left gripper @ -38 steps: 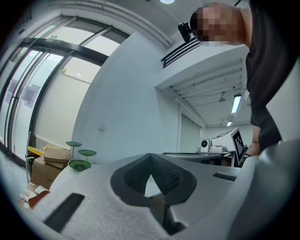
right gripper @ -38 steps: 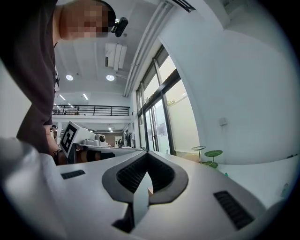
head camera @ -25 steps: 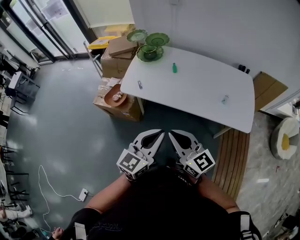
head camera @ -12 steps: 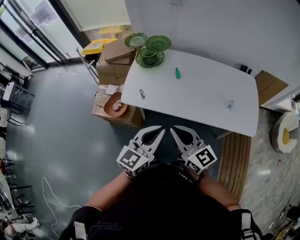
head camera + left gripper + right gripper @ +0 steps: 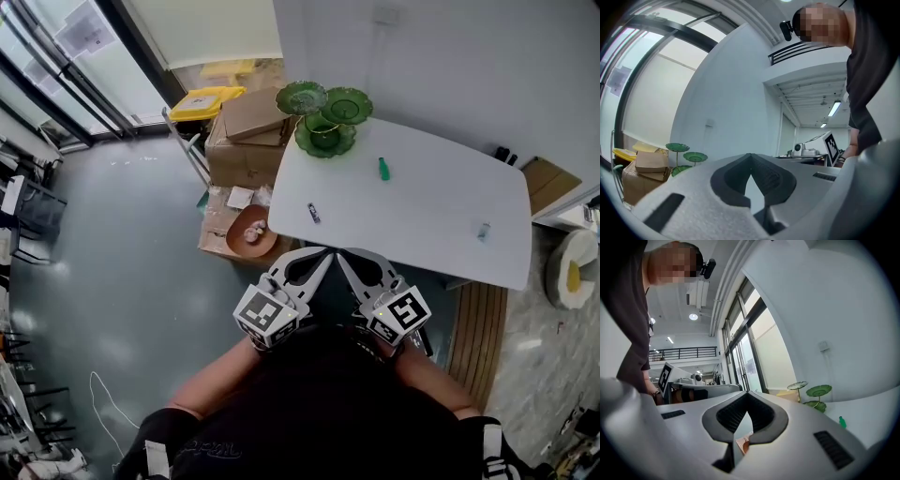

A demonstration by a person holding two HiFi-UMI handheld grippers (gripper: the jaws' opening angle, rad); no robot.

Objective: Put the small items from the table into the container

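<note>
**Step in hand: approach.** No item has been picked up. Both grippers are held close to the body, at the near edge of the counter, and all three small items lie untouched on it.

**Layout, left to right**

- Cardboard boxes (image 5: 246,150) are stacked on the floor against the left end of the counter. A brown bowl (image 5: 251,232) with pale contents rests on the lower boxes, just beside the counter's front corner.
- Left gripper (image 5: 321,254): its fingers (image 5: 708,206) are pressed together at the tips, with nothing between them.
- White counter (image 5: 422,216):
  - a small dark item (image 5: 313,213) lies near the left front edge, closest to both grippers;
  - a green tiered dish stand (image 5: 324,117) occupies the far left corner;
  - a small green bottle (image 5: 383,169) stands near the middle, towards the wall;
  - a small pale item (image 5: 483,231) lies towards the right end, well apart from the others.
- Right gripper (image 5: 343,254): its fingers (image 5: 797,441) are pressed together and hold nothing.

**Container.** It is probably either the dish stand or the brown bowl. The views do not settle which.

**Next move.**
1. Bring one gripper over the counter; the dark item is the nearest target.
2. Spread the fingers before descending.
3. Line them up across the item's narrow side, since it lies flat and is thin.
4. Close low against the counter surface.
</note>
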